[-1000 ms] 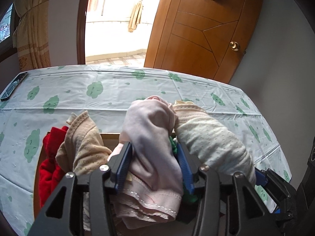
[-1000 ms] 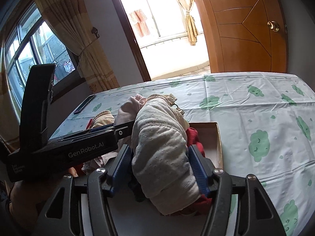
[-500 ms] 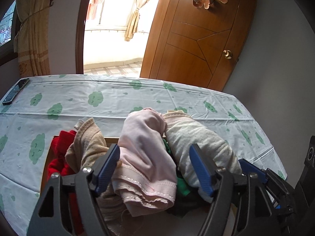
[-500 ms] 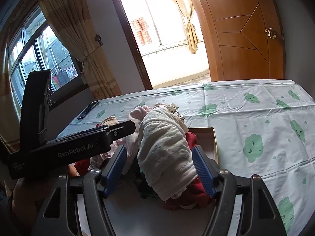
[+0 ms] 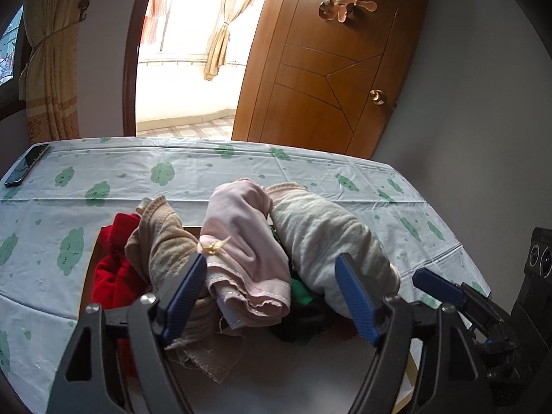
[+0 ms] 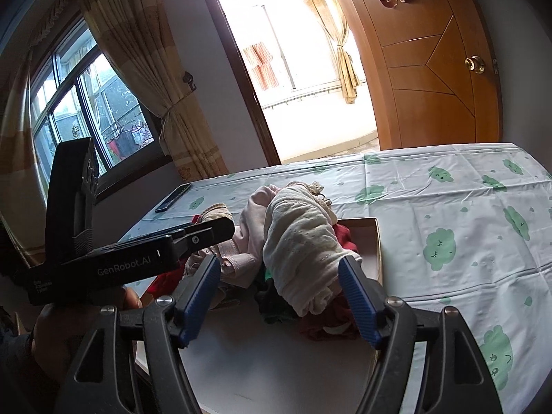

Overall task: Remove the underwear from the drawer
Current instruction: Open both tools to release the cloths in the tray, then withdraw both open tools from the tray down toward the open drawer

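A shallow drawer tray lies on the bed and holds a pile of underwear. In the left wrist view a pink pair lies in the middle, a cream pair to its right, a beige pair and red ones to its left. My left gripper is open, its blue pads on either side of the pink pair without touching it. My right gripper is open around the near end of the cream pair. The left gripper's body shows in the right wrist view.
The bed carries a pale sheet with green cloud prints. A dark phone lies at its far left corner. Behind stand a wooden door, a bright doorway and curtains. A window is at the left in the right wrist view.
Both grippers have opened and let go of the pink and cream pairs, then drawn back and up from the pile. The clothes have settled into the drawer.
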Tool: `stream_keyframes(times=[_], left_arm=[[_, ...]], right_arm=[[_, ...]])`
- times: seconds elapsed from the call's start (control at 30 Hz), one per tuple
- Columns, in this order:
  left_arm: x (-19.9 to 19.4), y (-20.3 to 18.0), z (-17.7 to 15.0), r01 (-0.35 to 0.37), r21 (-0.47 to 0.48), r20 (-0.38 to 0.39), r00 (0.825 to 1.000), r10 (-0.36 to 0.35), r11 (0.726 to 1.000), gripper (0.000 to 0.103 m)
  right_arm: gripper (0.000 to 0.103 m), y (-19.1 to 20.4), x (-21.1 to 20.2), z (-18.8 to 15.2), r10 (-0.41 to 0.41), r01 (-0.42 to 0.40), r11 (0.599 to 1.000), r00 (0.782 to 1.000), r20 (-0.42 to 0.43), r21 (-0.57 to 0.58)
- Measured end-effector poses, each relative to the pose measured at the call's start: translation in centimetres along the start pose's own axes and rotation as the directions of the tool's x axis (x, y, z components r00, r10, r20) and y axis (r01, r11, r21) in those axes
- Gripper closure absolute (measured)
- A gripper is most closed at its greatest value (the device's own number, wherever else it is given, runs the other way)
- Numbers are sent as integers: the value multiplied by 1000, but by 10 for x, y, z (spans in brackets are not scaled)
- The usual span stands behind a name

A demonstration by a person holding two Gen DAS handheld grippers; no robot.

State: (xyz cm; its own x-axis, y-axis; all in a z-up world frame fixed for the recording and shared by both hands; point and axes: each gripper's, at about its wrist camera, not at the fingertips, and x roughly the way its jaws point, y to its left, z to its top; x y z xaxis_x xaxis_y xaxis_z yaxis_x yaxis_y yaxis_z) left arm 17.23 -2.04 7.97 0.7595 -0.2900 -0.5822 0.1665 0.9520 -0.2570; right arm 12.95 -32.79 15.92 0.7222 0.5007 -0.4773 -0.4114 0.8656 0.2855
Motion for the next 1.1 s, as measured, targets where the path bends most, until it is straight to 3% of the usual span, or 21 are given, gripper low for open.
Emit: stream_keyframes(times=[0.2, 0.47, 0.63, 0.77, 1.1], left_arm=[[-35, 0, -21, 52, 17, 27, 998, -53, 998, 25], [-84, 9, -76, 74, 56, 41, 996, -77, 996, 25], [-105, 29, -113, 24, 9, 46, 999, -24, 1000, 25], [-117, 41, -147, -62, 2, 56, 996, 62, 998, 18], [-115, 62, -209, -184, -13, -24, 983, 184, 983, 16]], right_arm=[[30, 1, -32, -13, 36, -36, 999, 999, 31, -4], [24, 16, -74, -53, 89, -85, 993, 995, 49, -76], [24, 34, -80, -92, 111, -113, 976, 994, -22, -188], [24, 54, -71, -126, 142, -169, 947, 983, -114, -274], [24, 111, -32, -183, 161, -288, 828, 944, -289, -480]])
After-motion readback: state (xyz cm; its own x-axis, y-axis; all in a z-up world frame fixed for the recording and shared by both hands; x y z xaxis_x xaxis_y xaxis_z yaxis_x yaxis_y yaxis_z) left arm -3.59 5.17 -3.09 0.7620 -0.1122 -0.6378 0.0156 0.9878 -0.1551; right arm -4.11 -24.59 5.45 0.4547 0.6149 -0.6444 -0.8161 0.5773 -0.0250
